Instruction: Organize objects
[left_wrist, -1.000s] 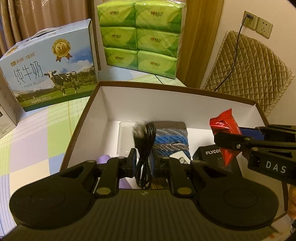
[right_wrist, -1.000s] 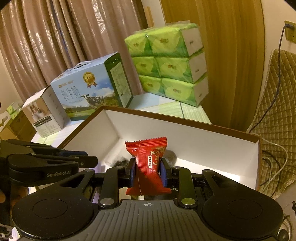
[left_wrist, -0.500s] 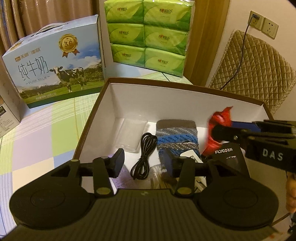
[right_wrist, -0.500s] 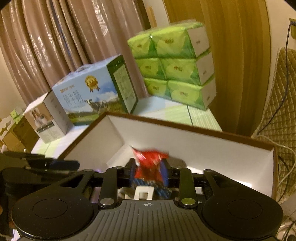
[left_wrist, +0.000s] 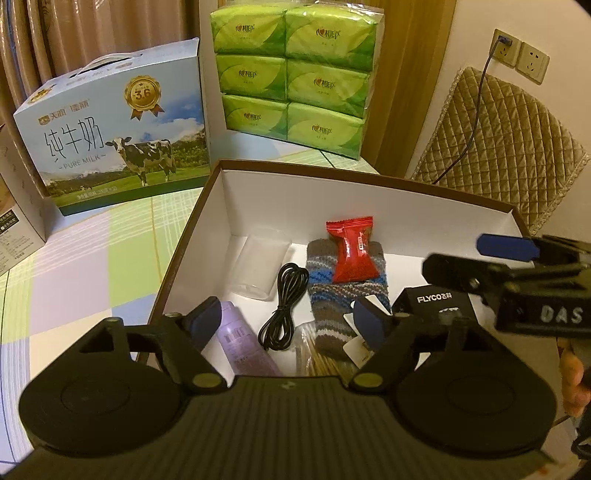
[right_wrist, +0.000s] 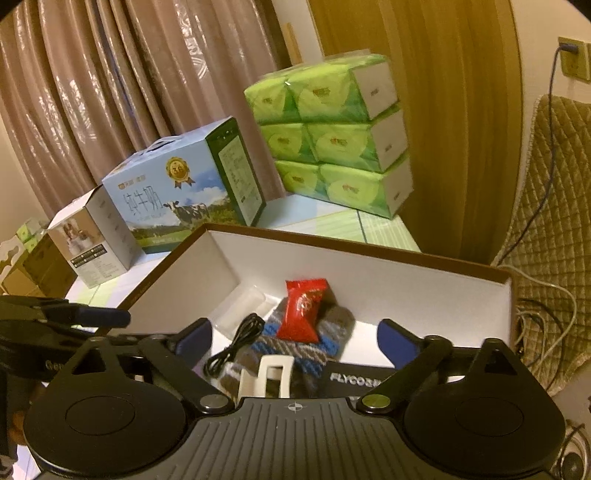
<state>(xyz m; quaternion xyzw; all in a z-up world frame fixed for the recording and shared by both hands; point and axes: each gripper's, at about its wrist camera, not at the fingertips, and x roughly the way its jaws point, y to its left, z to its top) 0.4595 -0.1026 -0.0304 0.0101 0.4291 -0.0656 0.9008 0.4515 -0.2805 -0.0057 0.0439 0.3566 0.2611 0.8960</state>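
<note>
Lying flat on the knitted striped sock, the red snack packet rests inside the white open box, ahead of both hand-held grippers and touched by neither. The right hand-held gripper is released, its jaws opening wide with nothing pressed between them; the packet sits just beyond its fingertips. The left hand-held gripper is likewise released and opening, its pads clear of everything. Directly ahead of the left one lies the coiled black cable on the box floor, beside the sock. A clear plastic cup lies on its side beyond the cable. A purple bottle lies close to the left gripper's left finger. A black Flyco box sits beside its right finger, under the right gripper as seen from the left wrist. A white clip shows just before the right gripper's body. Beyond the box on the checked table stand a milk carton and stacked green tissue packs.
</note>
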